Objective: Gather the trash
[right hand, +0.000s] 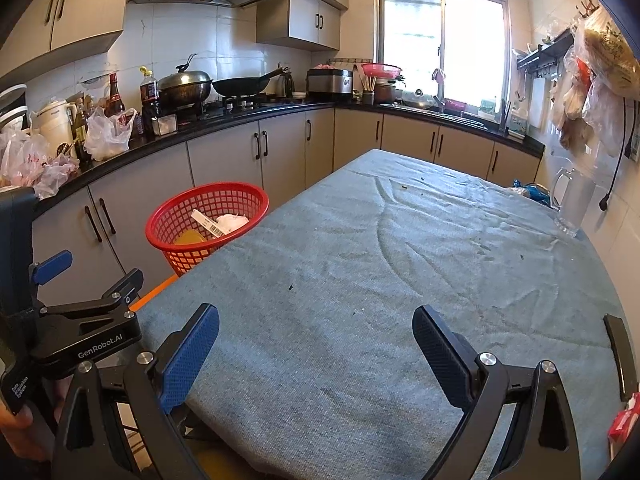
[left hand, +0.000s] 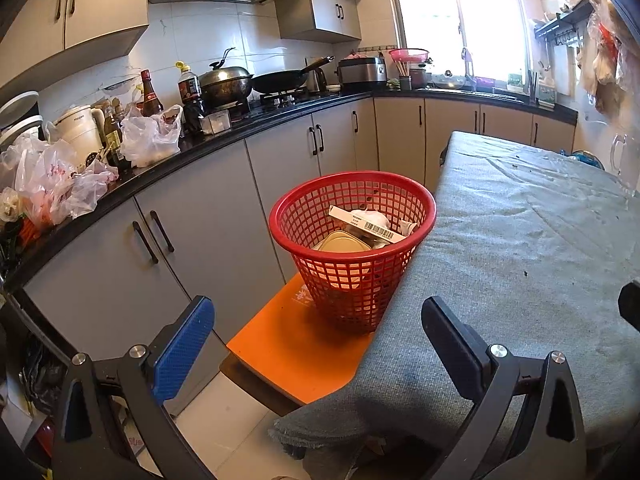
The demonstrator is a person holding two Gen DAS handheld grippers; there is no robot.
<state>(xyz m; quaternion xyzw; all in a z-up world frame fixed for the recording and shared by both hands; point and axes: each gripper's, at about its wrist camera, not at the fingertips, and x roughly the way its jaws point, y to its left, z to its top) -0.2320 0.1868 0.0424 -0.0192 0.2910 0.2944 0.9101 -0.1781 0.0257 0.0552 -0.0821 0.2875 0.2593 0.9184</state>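
While both tools hang over the near end of the cloth-covered tabletop point(right hand: 360, 248), neither one grips anything. The left hand-held gripper point(left hand: 318, 344) has its blue-padded fingers point(left hand: 182, 350) spread wide apart, with nothing between them; through the gap show the edge of the grey cloth and an orange stool point(left hand: 296, 344). The right hand-held gripper point(right hand: 316, 352) is likewise wide open and empty, its fingers poised above bare cloth. In the right wrist view the left hand-held gripper point(right hand: 86, 280) appears at the left edge, held beside the tabletop's near corner.

The red mesh basket point(left hand: 352, 256) stands on the orange stool, just beside the tabletop's left edge. Inside it lies the collected trash: a flat white box with a barcode label point(left hand: 366, 226) leaning across the top, a crumpled white wad point(left hand: 372, 216) behind it, and a pale yellowish lid or container point(left hand: 340, 242) lower down.

On the tabletop, only small dark crumbs point(right hand: 291, 287) dot the cloth. A clear glass pitcher point(right hand: 572, 204) stands at the far right edge by the wall; whether it holds anything I cannot tell. A blue and white crumpled bag point(right hand: 528, 191) lies just beside it.
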